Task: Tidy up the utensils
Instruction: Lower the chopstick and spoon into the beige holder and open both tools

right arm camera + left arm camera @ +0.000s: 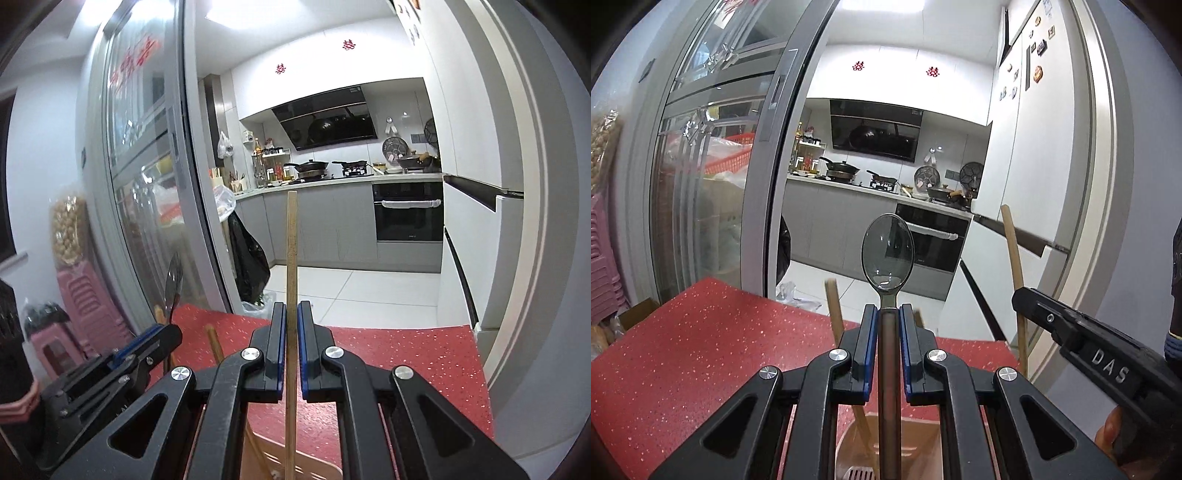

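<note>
My left fingers [888, 314] are clamped on the handle of a spoon [887, 251], its bowl standing upright past the tips and facing me. The handle runs down between the pads toward a tan utensil holder [925, 448] that sits on the red table [701, 350] directly beneath. Just left of the spoon a wooden chopstick [833, 314] already stands in that holder, leaning a little.

To the right, my right fingers [291, 314] are pressed together on a second chopstick [291, 258], held nearly upright with its lower end pointing into the same holder's mouth, visible at the bottom of the right view.

What could go wrong: both pieces hang over one small opening at the same time, and my two hands are near each other, so the fingers could knock together or the spoon could strike the chopstick as they go down. The chopstick is thin and gripped along a short stretch, so I judge it may pivot or slip if its tip catches the rim. Letting go of the spoon too high might tip the light holder or bounce the standing chopstick out.

The holder contains that one leaning chopstick; a slotted drain shows at its bottom. I cannot see the rest of its inside.
</note>
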Demonstrator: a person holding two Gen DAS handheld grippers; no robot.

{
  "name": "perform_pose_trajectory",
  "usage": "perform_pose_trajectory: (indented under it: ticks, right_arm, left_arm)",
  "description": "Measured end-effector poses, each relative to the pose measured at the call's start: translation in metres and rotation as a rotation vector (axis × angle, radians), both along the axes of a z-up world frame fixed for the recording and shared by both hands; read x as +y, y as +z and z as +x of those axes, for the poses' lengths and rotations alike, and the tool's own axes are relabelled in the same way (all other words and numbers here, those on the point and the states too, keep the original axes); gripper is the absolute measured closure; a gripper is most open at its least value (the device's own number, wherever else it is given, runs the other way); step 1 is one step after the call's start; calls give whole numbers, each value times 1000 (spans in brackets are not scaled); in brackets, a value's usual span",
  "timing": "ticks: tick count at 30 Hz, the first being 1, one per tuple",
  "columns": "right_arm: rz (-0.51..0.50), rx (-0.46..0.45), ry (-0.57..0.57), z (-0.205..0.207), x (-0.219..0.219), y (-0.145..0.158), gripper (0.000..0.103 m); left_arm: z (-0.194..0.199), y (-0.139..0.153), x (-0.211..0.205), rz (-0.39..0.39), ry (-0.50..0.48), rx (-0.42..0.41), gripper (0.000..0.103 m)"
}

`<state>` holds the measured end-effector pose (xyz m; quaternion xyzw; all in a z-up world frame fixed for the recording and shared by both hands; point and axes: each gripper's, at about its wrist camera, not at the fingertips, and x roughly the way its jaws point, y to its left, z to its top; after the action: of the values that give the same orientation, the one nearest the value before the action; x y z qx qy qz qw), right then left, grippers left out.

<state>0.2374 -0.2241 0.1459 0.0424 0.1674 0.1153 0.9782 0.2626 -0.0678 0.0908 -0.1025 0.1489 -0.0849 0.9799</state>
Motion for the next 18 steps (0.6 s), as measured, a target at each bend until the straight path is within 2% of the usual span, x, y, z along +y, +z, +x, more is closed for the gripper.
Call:
perform_pose_trajectory:
  ticks: [10, 18]
  right_arm:
    - [-88, 56, 29, -17, 4, -32, 97]
    - [-101, 115, 65, -21, 7, -39, 97]
  left_arm:
    - [-13, -17, -9, 96, -16, 35, 66]
    - [-15, -24, -9, 129, -5, 92, 66]
